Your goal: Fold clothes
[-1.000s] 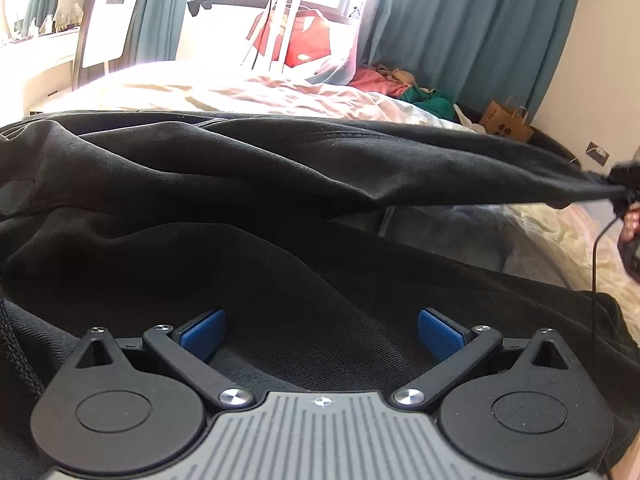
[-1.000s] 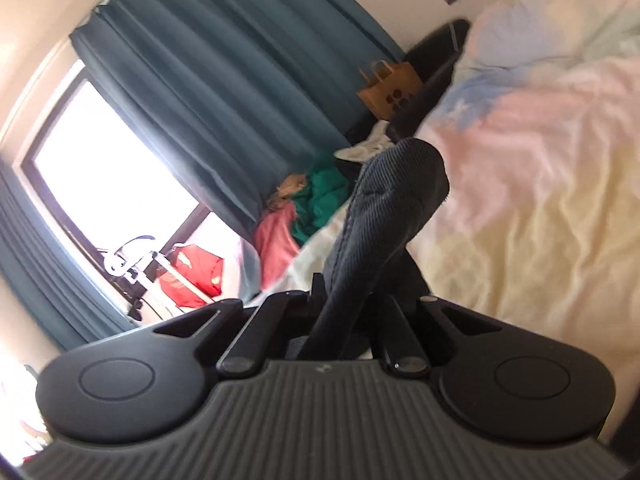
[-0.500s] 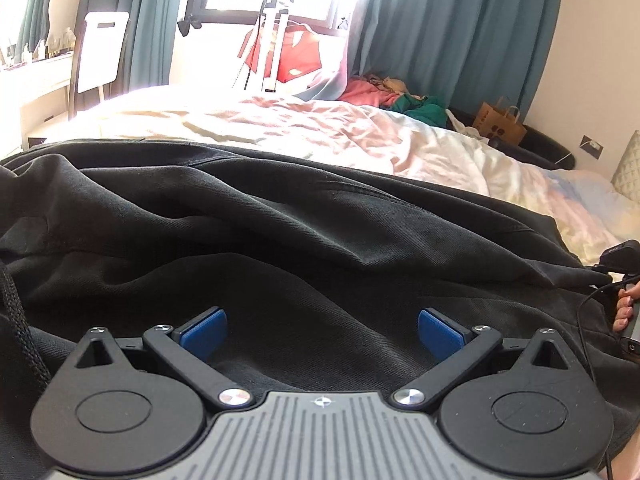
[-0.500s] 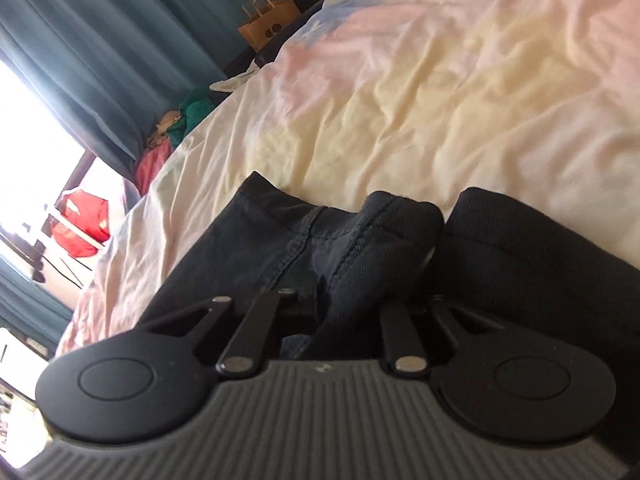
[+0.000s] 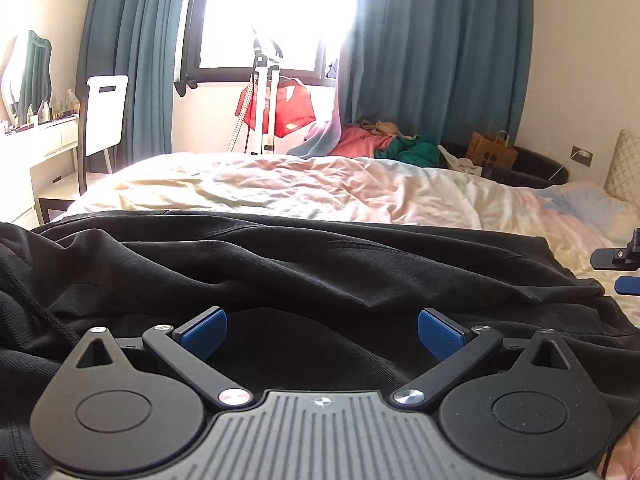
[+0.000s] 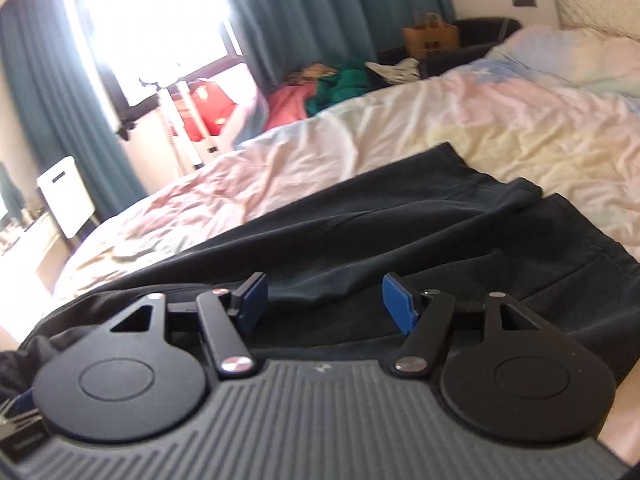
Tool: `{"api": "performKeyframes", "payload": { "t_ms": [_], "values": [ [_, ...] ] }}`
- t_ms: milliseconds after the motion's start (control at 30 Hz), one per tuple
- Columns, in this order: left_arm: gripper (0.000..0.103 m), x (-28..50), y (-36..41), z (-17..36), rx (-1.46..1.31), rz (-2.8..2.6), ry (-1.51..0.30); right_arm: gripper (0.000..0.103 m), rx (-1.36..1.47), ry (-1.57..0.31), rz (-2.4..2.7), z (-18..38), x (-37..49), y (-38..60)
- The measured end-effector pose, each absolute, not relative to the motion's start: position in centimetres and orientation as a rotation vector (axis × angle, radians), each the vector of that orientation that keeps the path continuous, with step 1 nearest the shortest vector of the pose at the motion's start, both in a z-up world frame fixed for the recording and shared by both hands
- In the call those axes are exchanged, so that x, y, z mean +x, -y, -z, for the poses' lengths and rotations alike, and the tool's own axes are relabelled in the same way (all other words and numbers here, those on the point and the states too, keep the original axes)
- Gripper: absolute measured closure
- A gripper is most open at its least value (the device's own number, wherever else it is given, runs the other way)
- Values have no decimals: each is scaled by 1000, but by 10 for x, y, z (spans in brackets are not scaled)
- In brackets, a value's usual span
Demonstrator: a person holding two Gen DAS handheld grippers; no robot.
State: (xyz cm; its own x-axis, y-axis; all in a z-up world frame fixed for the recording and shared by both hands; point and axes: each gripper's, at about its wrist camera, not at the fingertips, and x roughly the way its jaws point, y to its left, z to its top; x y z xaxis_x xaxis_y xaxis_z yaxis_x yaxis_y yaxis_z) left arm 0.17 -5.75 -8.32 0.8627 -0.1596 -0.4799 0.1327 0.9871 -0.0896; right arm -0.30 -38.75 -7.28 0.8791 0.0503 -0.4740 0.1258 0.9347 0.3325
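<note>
Looking through the left wrist cam first: my left gripper (image 5: 322, 334) is spread wide with nothing between the blue pads (image 5: 204, 330), hanging just over the black garment (image 5: 320, 272), which is lying across the bed (image 5: 320, 188) right in front of me, all rumpled with a long ridge running side to side. A drawstring (image 5: 36, 308) trails off to my left, so I'd guess it's sweatpants or a hoodie. Off to the far right edge I can just see a bit of the right gripper (image 5: 622, 270). On the right wrist cam it's the same deal: right gripper (image 6: 322, 300) open, holding nothing, sitting low over the garment (image 6: 360, 220), whose hemmed end (image 6: 532, 196) lies ahead and to the right on the pastel sheet (image 6: 500, 120). That view is a bit blurry, so don't ask me for details. My read is that one fold is laid down and both hands are free, so the next move is picking fresh grab points. I'd go for the edge ahead of each gripper, pinch only the top layers, and smooth that ridge before folding again.
</note>
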Motion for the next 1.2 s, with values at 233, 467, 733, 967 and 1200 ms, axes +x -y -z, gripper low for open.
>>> {"api": "performKeyframes", "payload": {
  "t_ms": [233,467,733,967,1200],
  "values": [
    [0,-16,-41,27,-192,49,-478,18,198,-531,-108,80,-6,327],
    [0,10,-239,-12,-406,-65,-425,18,197,-602,-115,103,17,320],
    [9,97,-386,51,-658,-96,-540,18,132,-665,-113,117,40,295],
    [15,132,-395,101,-682,-51,-700,18,80,-689,-130,119,48,275],
    [27,131,-392,106,-799,101,-679,18,44,-701,-132,120,50,266]
  ]
}}
